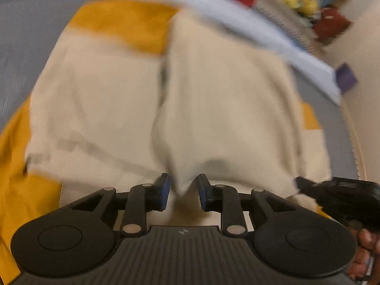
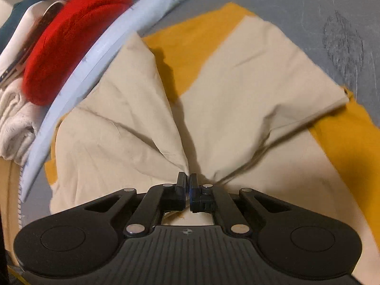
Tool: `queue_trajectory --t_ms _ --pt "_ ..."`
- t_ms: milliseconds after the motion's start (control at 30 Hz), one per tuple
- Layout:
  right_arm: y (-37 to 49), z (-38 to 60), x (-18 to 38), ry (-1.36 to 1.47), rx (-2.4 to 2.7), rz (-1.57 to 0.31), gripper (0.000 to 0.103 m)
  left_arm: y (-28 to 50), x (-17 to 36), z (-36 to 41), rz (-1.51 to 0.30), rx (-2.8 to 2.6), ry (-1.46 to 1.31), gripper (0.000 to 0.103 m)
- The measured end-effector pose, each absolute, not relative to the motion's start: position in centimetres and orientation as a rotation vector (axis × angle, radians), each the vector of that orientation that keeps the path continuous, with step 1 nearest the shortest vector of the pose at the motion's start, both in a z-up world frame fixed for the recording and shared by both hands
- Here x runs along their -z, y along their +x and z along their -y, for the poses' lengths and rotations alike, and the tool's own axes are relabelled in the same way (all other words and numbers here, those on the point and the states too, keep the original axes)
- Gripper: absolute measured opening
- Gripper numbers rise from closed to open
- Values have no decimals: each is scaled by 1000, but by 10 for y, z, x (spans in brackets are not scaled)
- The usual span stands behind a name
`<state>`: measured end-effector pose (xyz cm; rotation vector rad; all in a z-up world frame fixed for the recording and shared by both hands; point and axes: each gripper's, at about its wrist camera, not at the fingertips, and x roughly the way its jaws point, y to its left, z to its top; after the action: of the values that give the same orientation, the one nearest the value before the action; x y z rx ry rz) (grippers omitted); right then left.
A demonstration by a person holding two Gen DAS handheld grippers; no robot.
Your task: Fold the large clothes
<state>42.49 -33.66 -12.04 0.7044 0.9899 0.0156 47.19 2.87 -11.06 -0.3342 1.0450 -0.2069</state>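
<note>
R gripper (image 2: 187, 185) clenched on cream garment (image 2: 237, 109), cloth fanning to 12 o'clock. L gripper (image 1: 183, 190) released, a fold btwn its fingers.

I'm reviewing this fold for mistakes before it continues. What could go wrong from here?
The left tool stands open around a cream garment fold, so that side may drop while the right tool stays pinched on the cloth. The yellow cloth underneath could drag along. The garment lies close to the table's pale rim, so it might slide over.
</note>
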Motion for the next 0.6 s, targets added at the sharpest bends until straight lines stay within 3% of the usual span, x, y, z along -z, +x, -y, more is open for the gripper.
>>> queue_trajectory --t_ms 67,200,267,333,367,400,433,467,567,600 --pt "423 329 108 627 -14 -946 2 466 89 -22 -920 207 -269 42" --pt "421 327 103 593 -13 -929 2 449 72 -10 -726 206 -193 43" --pt "422 326 105 594 -19 -942 2 452 78 3 -717 272 -191 43" --pt "426 324 107 578 -25 -959 2 457 104 5 -825 330 -225 43" --pt "429 324 108 569 -22 -971 3 464 120 9 -913 284 -196 38" --pt "430 325 109 567 -14 -982 7 467 137 11 -1013 211 -126 26" --pt "430 329 108 575 -5 -984 16 466 143 12 -1038 186 -71 19" --pt "430 331 107 575 14 -972 19 462 141 13 -1016 189 -43 19" --pt "423 323 83 430 62 -845 29 456 125 17 -986 207 -45 41" --pt "421 319 73 381 44 -782 30 453 119 17 -968 212 -60 44"
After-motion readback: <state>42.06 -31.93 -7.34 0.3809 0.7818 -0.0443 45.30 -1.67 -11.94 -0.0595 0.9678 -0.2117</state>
